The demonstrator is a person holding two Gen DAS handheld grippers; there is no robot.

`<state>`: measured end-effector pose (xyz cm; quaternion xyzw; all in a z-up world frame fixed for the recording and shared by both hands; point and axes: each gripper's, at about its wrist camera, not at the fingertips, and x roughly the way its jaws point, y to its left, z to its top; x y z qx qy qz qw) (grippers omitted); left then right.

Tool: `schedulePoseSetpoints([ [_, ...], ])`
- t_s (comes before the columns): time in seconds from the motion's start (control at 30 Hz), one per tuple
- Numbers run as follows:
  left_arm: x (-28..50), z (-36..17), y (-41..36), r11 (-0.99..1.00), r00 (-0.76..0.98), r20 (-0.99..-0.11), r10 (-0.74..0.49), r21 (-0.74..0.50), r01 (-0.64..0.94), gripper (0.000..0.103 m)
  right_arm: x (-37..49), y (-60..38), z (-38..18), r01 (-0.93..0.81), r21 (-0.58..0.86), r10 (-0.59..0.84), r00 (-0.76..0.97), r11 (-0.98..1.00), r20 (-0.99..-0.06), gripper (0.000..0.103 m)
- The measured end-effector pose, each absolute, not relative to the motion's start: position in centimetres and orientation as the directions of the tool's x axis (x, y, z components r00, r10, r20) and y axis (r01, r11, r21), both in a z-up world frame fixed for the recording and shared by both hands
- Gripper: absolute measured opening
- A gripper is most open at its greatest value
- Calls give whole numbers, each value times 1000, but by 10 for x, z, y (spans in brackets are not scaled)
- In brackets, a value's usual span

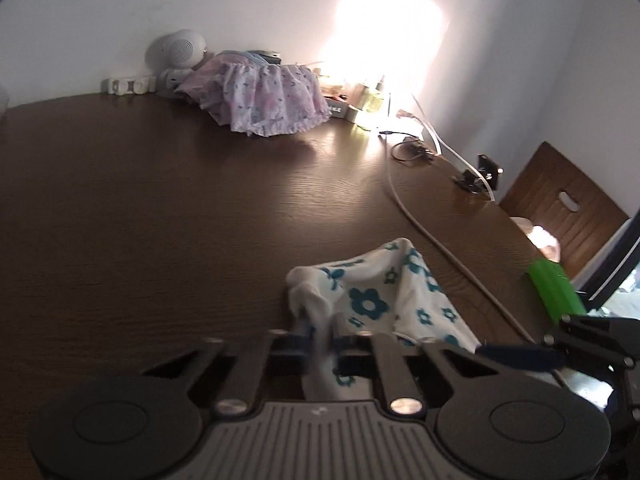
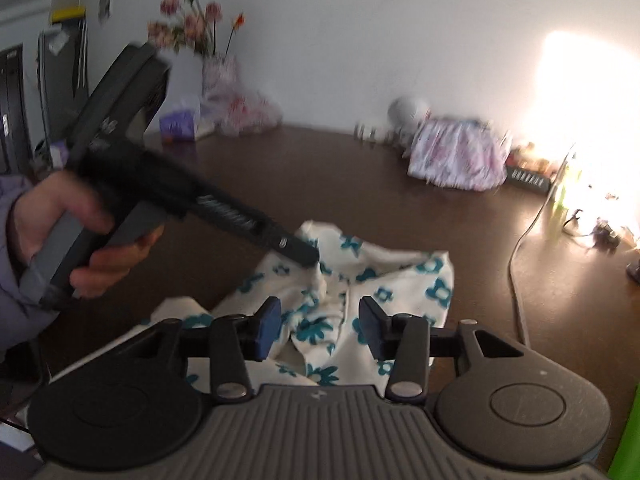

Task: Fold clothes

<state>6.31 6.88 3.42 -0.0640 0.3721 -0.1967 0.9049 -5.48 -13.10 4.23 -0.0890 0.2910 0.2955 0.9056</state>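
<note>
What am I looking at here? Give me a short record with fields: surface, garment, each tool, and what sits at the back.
surface: dark wooden table
garment: white cloth with teal flowers, crumpled
left tool: shut on a bunched fold of the cloth
right tool: open above the cloth, pressing nothing
back of table: pink frilly garment, white speaker, white cable

Two garments on the one dark wooden table (image 1: 140, 200) — a white cloth with teal flowers (image 1: 372, 292) near, a pink frilled dress (image 1: 268, 100) far. Two grippers — the left gripper (image 1: 320, 334) and the right gripper (image 2: 318, 320). One hand (image 2: 68, 236), one white cable (image 1: 404, 208), one bunch of flowers (image 2: 188, 16), one round white speaker (image 1: 176, 48).
</note>
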Motion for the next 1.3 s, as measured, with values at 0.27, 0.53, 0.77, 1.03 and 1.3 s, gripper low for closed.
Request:
schedulePoseSetpoints([
  [0.27, 48, 33, 73, 959, 733, -620, -278, -216, 181, 26, -56, -127, 29, -584, 20, 474, 638, 812, -606, 37],
  [0.53, -60, 81, 50, 904, 800, -427, -420, -117, 412, 54, -31, -148, 42, -555, 73, 486, 648, 829, -586, 41],
  [0.77, -74, 24, 27, 952, 800, -545, -251, 12, 307, 18, -35, -134, 27, -539, 10, 431, 662, 842, -613, 10],
  [1.03, -90, 15, 22, 956, 836, -513, -195, 91, 278, 11, -38, -155, 21, -468, 14, 382, 703, 883, -600, 6],
  [1.3, -88, 13, 18, 956, 845, -499, -191, 99, 275, 8, -34, -153, 53, -507, 51, 456, 722, 860, -519, 30],
])
